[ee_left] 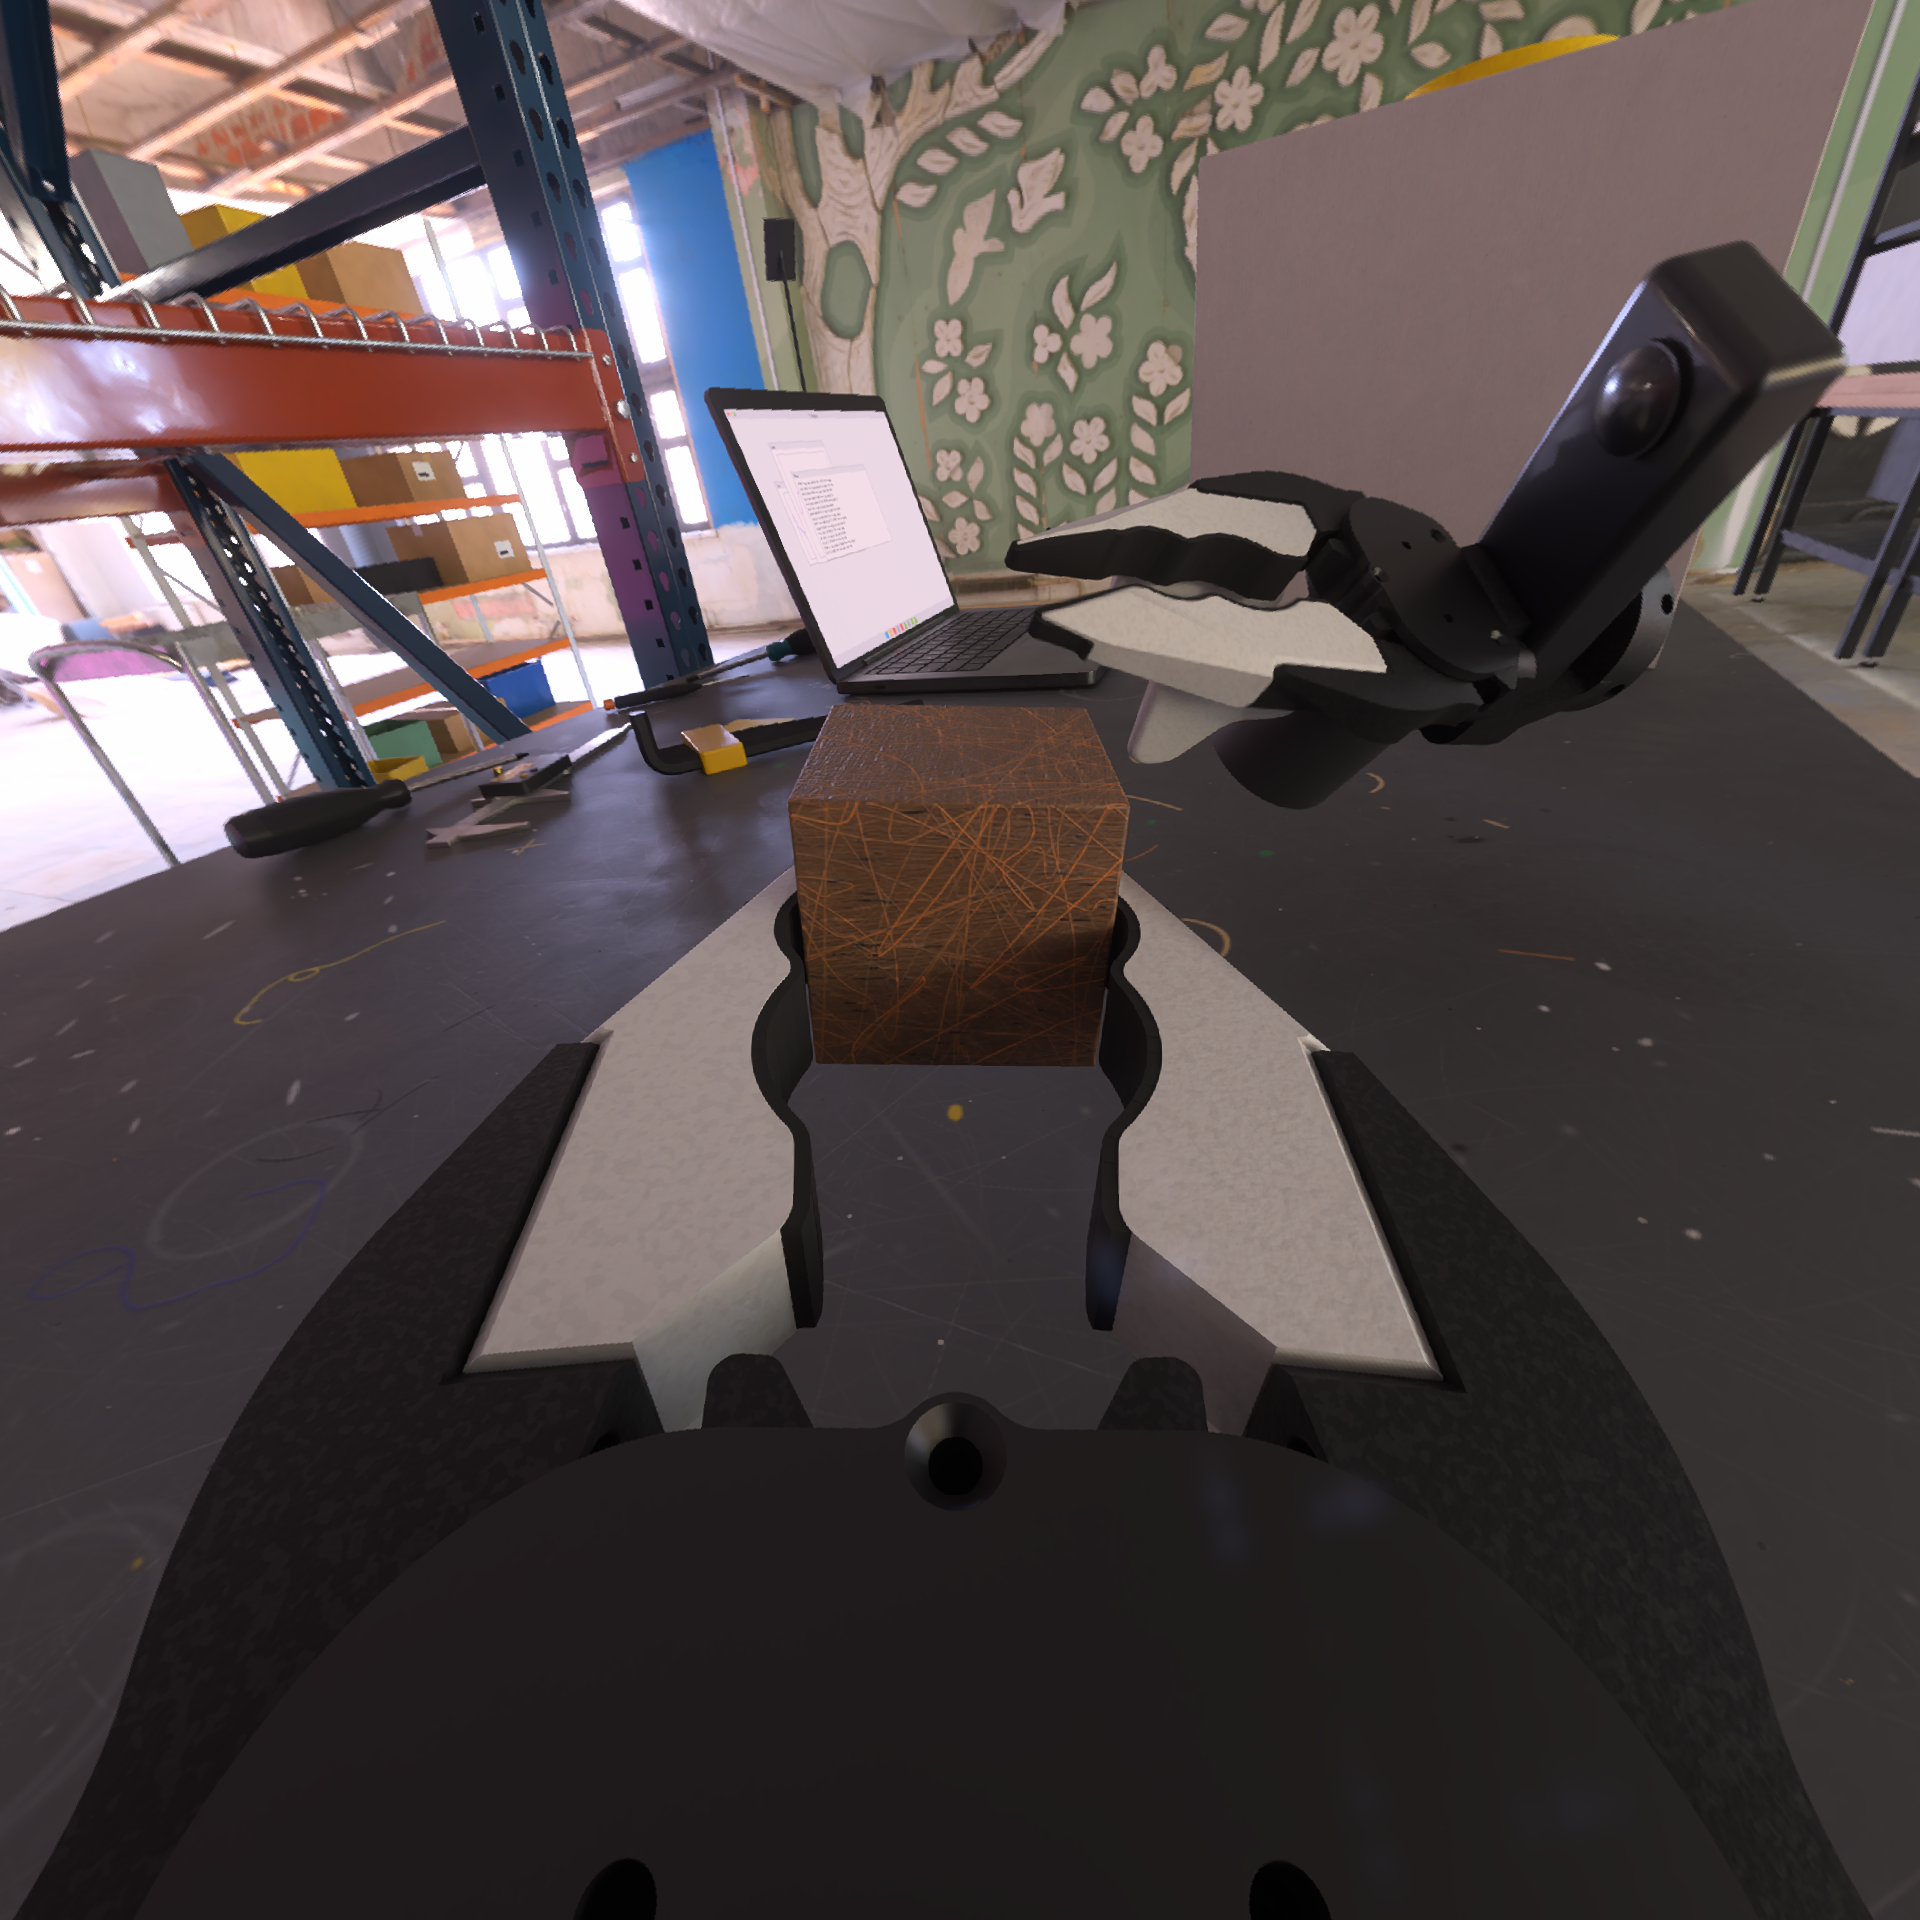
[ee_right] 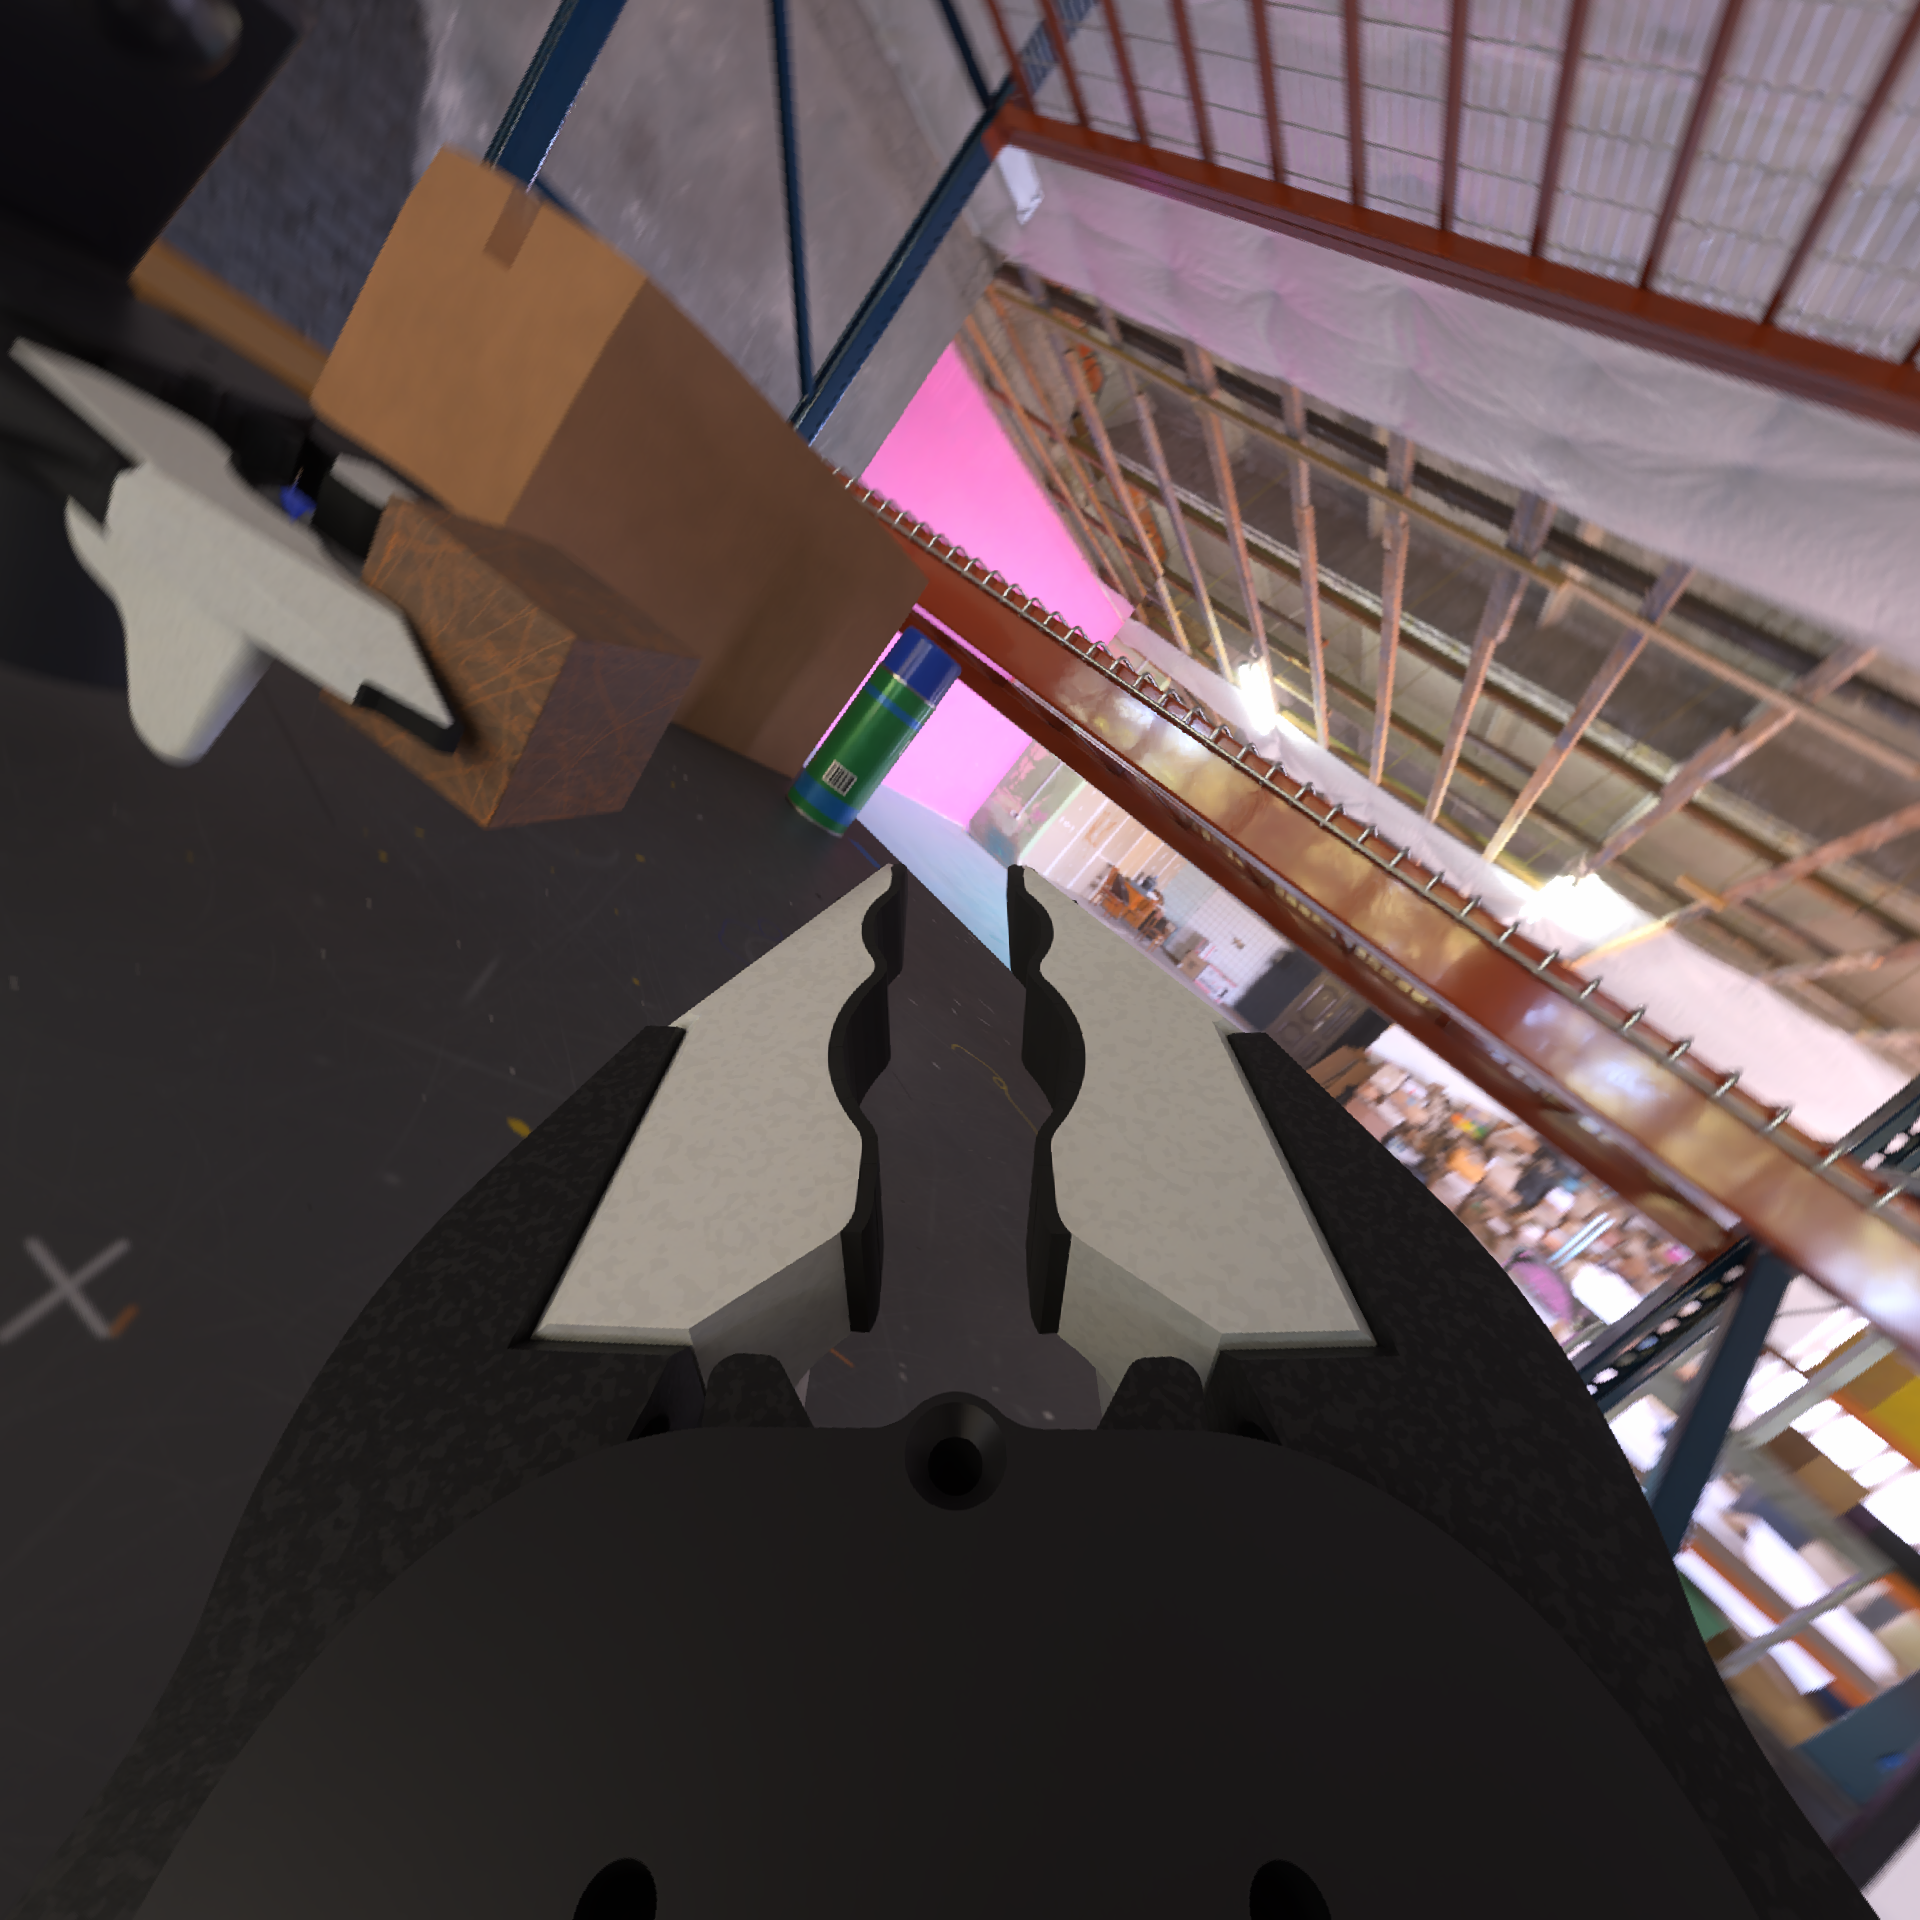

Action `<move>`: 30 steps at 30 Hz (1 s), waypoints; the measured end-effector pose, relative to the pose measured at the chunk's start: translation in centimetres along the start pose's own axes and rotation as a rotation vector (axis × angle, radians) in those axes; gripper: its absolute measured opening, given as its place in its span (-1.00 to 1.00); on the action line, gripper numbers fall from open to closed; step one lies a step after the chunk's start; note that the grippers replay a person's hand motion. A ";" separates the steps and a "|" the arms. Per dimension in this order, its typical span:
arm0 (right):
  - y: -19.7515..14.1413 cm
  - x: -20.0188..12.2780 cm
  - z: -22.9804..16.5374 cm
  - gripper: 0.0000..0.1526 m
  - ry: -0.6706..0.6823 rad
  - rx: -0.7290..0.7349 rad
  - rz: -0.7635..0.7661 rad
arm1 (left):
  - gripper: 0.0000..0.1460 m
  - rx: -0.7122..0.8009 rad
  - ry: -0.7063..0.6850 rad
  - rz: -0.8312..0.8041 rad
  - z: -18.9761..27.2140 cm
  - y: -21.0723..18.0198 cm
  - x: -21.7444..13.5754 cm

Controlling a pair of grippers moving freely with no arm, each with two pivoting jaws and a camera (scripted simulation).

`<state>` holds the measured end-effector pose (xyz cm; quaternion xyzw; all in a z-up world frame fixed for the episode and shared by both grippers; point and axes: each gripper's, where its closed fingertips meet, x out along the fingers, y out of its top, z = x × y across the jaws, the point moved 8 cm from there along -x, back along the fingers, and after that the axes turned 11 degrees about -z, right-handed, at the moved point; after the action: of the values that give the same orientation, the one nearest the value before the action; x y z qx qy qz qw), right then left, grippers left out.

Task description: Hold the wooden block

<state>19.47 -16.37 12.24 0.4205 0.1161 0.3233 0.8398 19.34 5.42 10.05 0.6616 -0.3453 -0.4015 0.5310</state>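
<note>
The dark grey, paint-flecked surface carries everything. At its far left rises the blue and orange steel pallet rack, and a plain grey panel stands at the far right. In the right wrist view a large brown cardboard box sits right behind the block, touching or just beside it; the tilted angle makes that hard to judge.

An open dark laptop with a lit white screen stands beyond the block, directly in line with the left gripper.

The left gripper has its jaws closed on the scratched brown wooden cube block, the black pads pressing its two side faces. The block sits out at the fingertips, and its bottom edge appears clear of the surface. The right gripper hangs above and to the right of the block, apart from it, turned sideways with its tips toward the laptop; its jaws stand slightly parted and empty, as the right wrist view shows.

A green spray can with a blue cap stands near the box's corner. Left of the laptop lie a black-handled screwdriver, a black bar clamp with a yellow part and small metal tools, all well apart from the block.
</note>
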 end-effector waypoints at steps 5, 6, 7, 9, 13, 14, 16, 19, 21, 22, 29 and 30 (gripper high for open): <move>-0.7 0.2 1.0 -0.86 -0.083 0.148 -0.027 | -0.26 -0.005 0.008 0.014 -0.1 0.0 -0.1; -0.8 0.3 1.1 -0.88 -0.099 0.144 -0.045 | -0.26 -0.009 -0.008 0.014 -0.1 0.0 -0.1; -0.8 0.3 1.1 -0.92 -0.111 0.140 -0.062 | -0.26 -0.011 -0.023 0.011 -0.1 0.0 -0.1; -0.9 0.4 1.1 -0.98 -0.126 0.146 -0.097 | -0.26 -0.014 -0.037 -0.001 -0.1 0.0 0.0; -1.2 0.9 0.9 -1.00 -0.062 0.251 -0.180 | -0.26 -0.029 -0.041 -0.017 -0.5 0.0 0.4; -1.3 1.0 0.9 -1.00 -0.042 0.289 -0.188 | -0.26 -0.032 -0.034 -0.013 -0.7 0.0 0.5; -1.5 1.0 1.1 -1.00 -0.005 0.362 -0.191 | -0.26 -0.029 -0.003 0.002 -0.9 0.0 0.6; -1.6 0.8 1.7 -1.00 0.036 0.453 -0.185 | -0.26 0.005 0.049 0.013 -1.0 0.1 0.7; -1.7 0.6 2.1 -1.00 0.040 0.490 -0.181 | -0.26 0.024 0.067 0.006 -1.0 0.1 0.8; -1.7 0.5 2.3 -1.00 0.041 0.500 -0.180 | -0.26 0.031 0.070 0.004 -1.0 0.1 0.8; -1.4 0.5 3.0 -1.00 -0.044 0.488 -0.193 | -0.26 0.052 0.115 0.028 -0.7 0.0 0.2; -1.4 0.5 2.9 -1.00 -0.059 0.486 -0.199 | -0.26 0.052 0.123 0.036 -0.6 0.0 0.0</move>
<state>21.85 -18.46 13.02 0.6056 0.2064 0.1895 0.7448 19.91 5.68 10.15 0.6924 -0.3341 -0.3411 0.5410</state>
